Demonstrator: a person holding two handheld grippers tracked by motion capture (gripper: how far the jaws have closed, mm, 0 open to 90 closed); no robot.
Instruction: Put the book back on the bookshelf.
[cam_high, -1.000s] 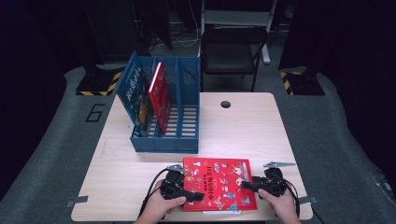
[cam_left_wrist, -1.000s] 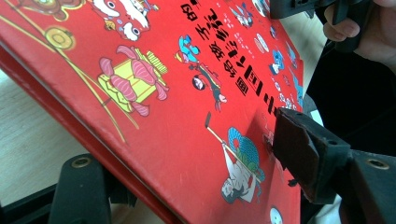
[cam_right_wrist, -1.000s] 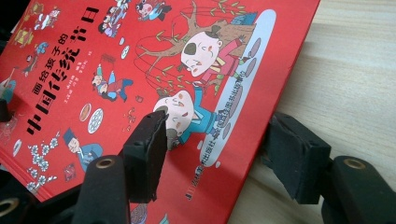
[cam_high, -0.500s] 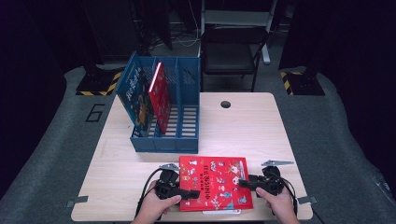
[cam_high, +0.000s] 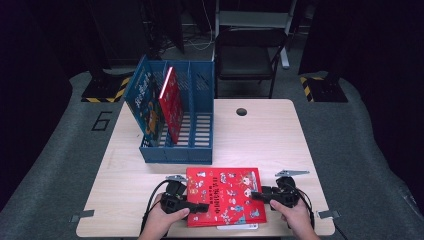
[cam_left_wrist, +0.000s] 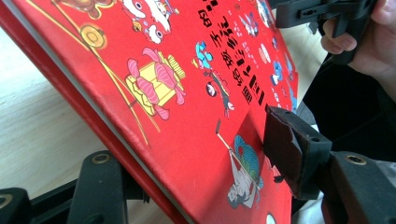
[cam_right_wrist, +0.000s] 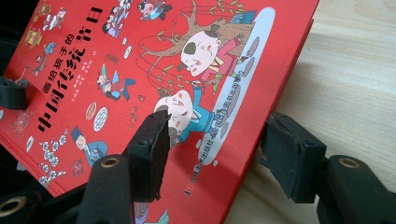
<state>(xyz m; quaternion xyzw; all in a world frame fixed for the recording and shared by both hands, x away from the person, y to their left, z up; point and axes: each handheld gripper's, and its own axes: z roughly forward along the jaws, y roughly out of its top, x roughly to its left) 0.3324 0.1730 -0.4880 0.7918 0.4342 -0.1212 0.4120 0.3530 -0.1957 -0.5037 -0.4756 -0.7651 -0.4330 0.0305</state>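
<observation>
A red picture book (cam_high: 225, 196) lies cover-up at the near edge of the wooden table (cam_high: 270, 145), held between both hands. My left gripper (cam_high: 202, 204) is at its left edge. In the left gripper view one pad presses on the cover (cam_left_wrist: 196, 93) and the other jaw sits under the raised edge, so the left gripper (cam_left_wrist: 191, 154) is shut on the book. My right gripper (cam_high: 257, 196) is at the right edge. In the right gripper view one pad rests on the cover (cam_right_wrist: 140, 56), the other stands off the edge over bare wood, and the gripper (cam_right_wrist: 217, 135) is open.
A blue slotted file rack (cam_high: 175, 150) stands just behind the book, holding an upright blue book (cam_high: 145, 102) and a red book (cam_high: 172, 102). A cable hole (cam_high: 242, 111) is in the far tabletop. A black chair (cam_high: 245, 55) stands beyond the table.
The red book and both grippers have slid toward the near edge of the table, away from the blue rack.
</observation>
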